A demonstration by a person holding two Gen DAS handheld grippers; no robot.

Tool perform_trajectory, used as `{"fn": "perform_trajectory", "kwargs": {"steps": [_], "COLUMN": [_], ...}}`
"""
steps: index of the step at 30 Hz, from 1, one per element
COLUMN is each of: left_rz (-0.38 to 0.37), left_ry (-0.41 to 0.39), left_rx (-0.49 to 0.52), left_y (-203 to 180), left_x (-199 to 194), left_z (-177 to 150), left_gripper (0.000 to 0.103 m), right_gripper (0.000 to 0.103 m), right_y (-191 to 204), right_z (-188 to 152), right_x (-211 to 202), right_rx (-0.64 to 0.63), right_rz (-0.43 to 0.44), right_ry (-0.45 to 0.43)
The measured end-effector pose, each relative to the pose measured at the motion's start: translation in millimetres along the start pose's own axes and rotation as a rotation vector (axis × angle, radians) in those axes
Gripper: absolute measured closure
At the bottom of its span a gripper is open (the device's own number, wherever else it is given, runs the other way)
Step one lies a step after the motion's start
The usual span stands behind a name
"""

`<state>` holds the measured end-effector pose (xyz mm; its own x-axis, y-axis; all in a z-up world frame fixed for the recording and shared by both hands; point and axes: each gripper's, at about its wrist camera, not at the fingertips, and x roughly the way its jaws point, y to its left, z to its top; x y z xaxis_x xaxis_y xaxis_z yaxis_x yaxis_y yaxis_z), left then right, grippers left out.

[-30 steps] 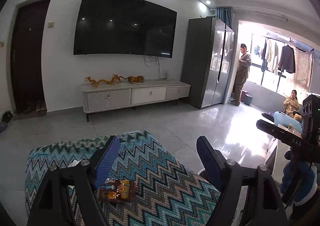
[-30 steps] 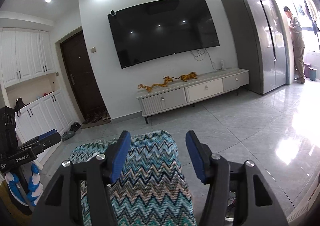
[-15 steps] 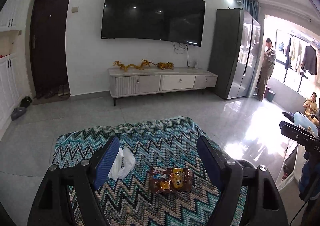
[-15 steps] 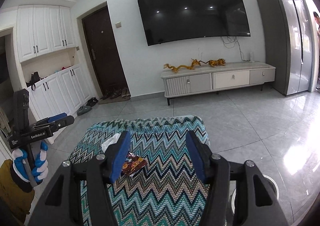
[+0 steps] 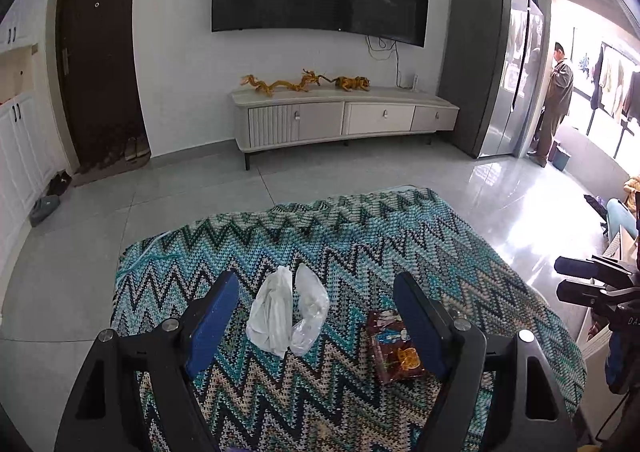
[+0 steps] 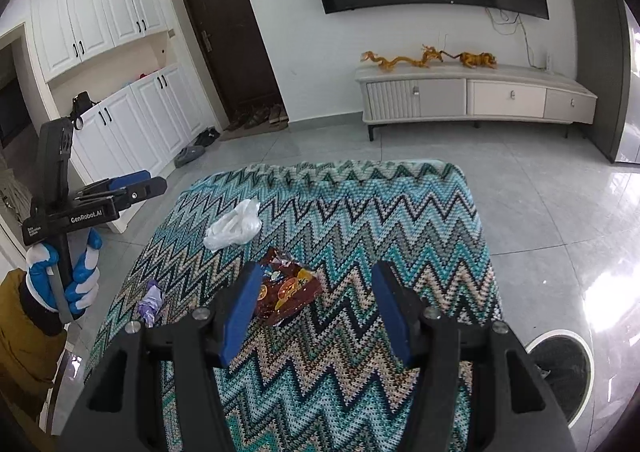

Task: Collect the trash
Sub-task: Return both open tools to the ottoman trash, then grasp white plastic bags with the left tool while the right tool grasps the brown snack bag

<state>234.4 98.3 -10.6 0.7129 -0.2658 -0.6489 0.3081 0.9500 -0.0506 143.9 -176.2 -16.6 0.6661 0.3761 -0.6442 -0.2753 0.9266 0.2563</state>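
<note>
While both grippers hang open and empty above the zigzag blanket point(image 5: 360, 236), the brown snack wrapper point(image 6: 286, 288) lies at 10 o'clock of the right gripper point(image 6: 316, 308), long axis toward 1 o'clock, one end hidden behind the finger. White crumpled plastic point(image 5: 286, 312) runs lengthwise toward 12 between the left gripper point(image 5: 316, 316) fingers. A purple scrap point(image 6: 151, 302) is hard to make out.
</note>
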Motion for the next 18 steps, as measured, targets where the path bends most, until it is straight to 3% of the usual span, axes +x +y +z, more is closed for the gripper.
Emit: {"fn": "perform_trajectory", "kwargs": {"steps": [8,18], "left_rz": [0.012,0.016], "left_ry": [0.111,0.231], "left_rx": [-0.002,-0.008], "left_y": [31,56], "left_x": [39,83], "left_z": [-15,-25], "left_gripper": [0.025,0.025], "right_gripper": [0.047,0.047], "right_y": [-5,-14], "right_z": [-13,-19], "right_x": [60,109], "right_rx": [0.030,0.085], "right_rz": [0.059,0.132], "right_ry": [0.126,0.196]}}
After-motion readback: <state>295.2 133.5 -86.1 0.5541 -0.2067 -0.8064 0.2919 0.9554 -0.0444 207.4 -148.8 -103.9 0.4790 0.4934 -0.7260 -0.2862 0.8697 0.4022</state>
